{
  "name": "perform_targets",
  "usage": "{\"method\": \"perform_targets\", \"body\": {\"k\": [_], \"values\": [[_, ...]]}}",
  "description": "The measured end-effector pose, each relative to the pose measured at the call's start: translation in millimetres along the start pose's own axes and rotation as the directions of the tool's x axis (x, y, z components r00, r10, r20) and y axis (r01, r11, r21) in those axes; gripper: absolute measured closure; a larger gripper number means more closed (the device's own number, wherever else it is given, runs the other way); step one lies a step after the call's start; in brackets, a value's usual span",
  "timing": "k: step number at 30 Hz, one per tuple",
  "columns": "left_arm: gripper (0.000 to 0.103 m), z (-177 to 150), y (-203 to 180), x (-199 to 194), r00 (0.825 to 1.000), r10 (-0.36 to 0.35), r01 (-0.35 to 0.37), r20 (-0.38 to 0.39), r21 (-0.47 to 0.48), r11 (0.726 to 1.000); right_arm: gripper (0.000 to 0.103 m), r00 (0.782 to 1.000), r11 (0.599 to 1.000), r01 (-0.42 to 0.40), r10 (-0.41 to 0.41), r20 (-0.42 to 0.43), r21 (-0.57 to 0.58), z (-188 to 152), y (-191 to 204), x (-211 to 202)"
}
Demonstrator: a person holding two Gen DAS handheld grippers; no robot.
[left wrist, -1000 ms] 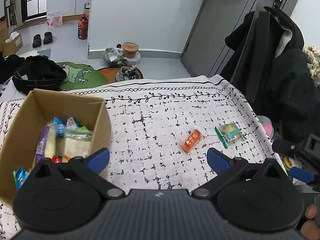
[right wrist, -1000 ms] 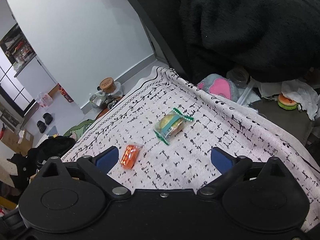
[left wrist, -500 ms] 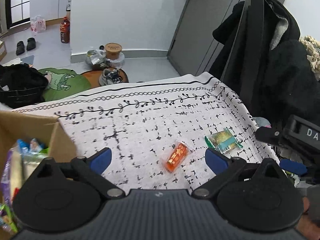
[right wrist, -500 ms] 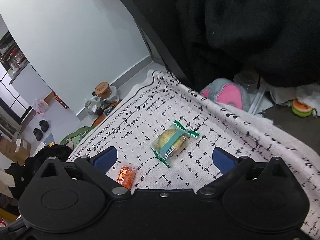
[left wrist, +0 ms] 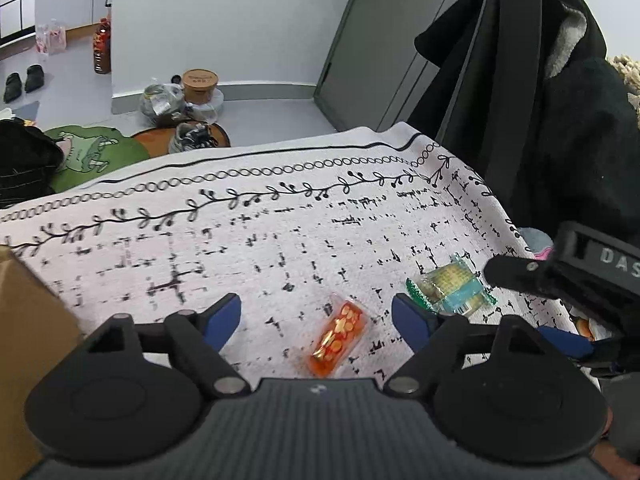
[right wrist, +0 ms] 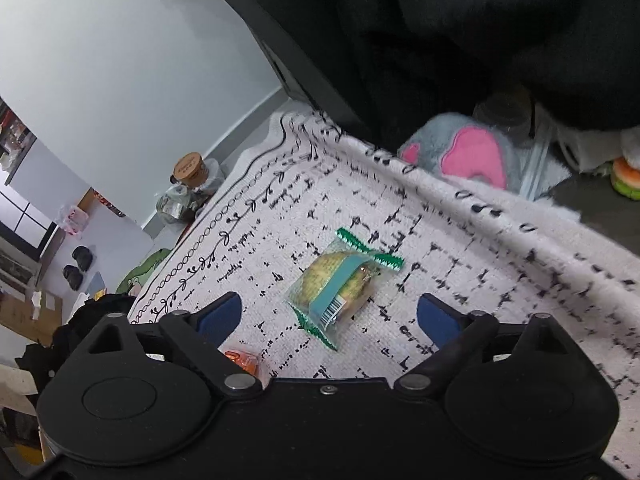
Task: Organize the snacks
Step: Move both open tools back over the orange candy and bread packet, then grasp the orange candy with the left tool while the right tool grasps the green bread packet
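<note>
An orange snack packet lies on the patterned white cloth, between the blue fingertips of my left gripper. The left jaws are closing, and the pads stand clear of the packet. A clear packet with green ends holding a yellow cake lies between the fingertips of my right gripper, whose jaws are closing without touching it. The left wrist view shows this cake packet to the right, with the right gripper's body beside it. The orange packet peeks out at the right wrist view's lower left.
A corner of the cardboard box stands at the left. Dark coats hang past the cloth's right edge. A grey and pink plush lies beyond that edge. Shoes, a green mat and jars are on the floor behind.
Both grippers have come down and forward over the cloth, each now straddling its packet. The box has slid nearly out of the left view. Both pairs of jaws have narrowed somewhat.
</note>
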State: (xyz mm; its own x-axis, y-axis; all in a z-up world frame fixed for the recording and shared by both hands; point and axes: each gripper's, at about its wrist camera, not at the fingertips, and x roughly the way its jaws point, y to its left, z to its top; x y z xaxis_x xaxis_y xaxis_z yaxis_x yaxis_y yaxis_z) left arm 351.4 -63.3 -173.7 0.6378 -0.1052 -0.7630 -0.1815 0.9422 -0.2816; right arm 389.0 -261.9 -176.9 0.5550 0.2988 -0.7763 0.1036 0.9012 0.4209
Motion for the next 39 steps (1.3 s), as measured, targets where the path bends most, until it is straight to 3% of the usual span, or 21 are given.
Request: {"method": "perform_targets", "body": {"k": [11, 13, 15, 20, 21, 25, 26, 30, 39], "values": [[0.046, -7.4, -4.6, 35.8, 0.997, -0.009, 0.010, -0.081, 0.014, 1.000, 0.020, 0.999, 0.999, 0.029, -0.029, -0.017, 0.035, 7.6, 0.0, 29.5], [0.054, -8.6, -7.7, 37.9, 0.997, 0.003, 0.000, -0.076, 0.031, 1.000, 0.021, 0.999, 0.998, 0.041, -0.041, -0.021, 0.040, 9.1, -0.4, 34.7], [0.077, -8.0, -8.3, 38.7, 0.997, -0.001, 0.004, -0.079, 0.027, 1.000, 0.022, 0.998, 0.998, 0.052, -0.051, -0.022, 0.041, 10.6, -0.3, 38.7], [0.080, -6.8, -6.1, 34.8, 0.997, 0.008, -0.007, -0.075, 0.013, 1.000, 0.022, 0.997, 0.997, 0.076, -0.076, -0.005, 0.020, 12.8, 4.7, 45.2], [0.081, -6.4, -4.9, 33.1, 0.997, 0.013, -0.013, -0.072, 0.008, 1.000, 0.026, 0.996, 0.996, 0.084, -0.084, -0.003, 0.011, 13.2, 6.4, 47.3], [0.081, -3.3, -0.2, 25.9, 0.998, 0.036, -0.036, -0.057, -0.014, 0.999, 0.063, 0.997, 0.997, 0.080, -0.080, -0.001, -0.016, 10.9, 6.6, 46.9], [0.081, -2.3, 0.6, 24.0, 0.998, 0.041, -0.042, -0.054, -0.018, 0.999, 0.066, 0.997, 0.997, 0.075, -0.075, -0.010, -0.009, 10.8, 6.5, 44.0], [0.081, 0.6, -1.7, 13.5, 0.998, 0.047, -0.048, -0.041, -0.014, 0.999, 0.103, 0.998, 0.998, 0.056, -0.056, -0.005, -0.039, 5.7, 10.4, 28.1], [0.081, -2.1, -4.7, -8.0, 0.998, 0.056, -0.056, -0.023, -0.008, 0.998, 0.103, 1.000, 1.000, 0.022, -0.022, -0.003, 0.008, -0.1, 3.2, 5.1]]}}
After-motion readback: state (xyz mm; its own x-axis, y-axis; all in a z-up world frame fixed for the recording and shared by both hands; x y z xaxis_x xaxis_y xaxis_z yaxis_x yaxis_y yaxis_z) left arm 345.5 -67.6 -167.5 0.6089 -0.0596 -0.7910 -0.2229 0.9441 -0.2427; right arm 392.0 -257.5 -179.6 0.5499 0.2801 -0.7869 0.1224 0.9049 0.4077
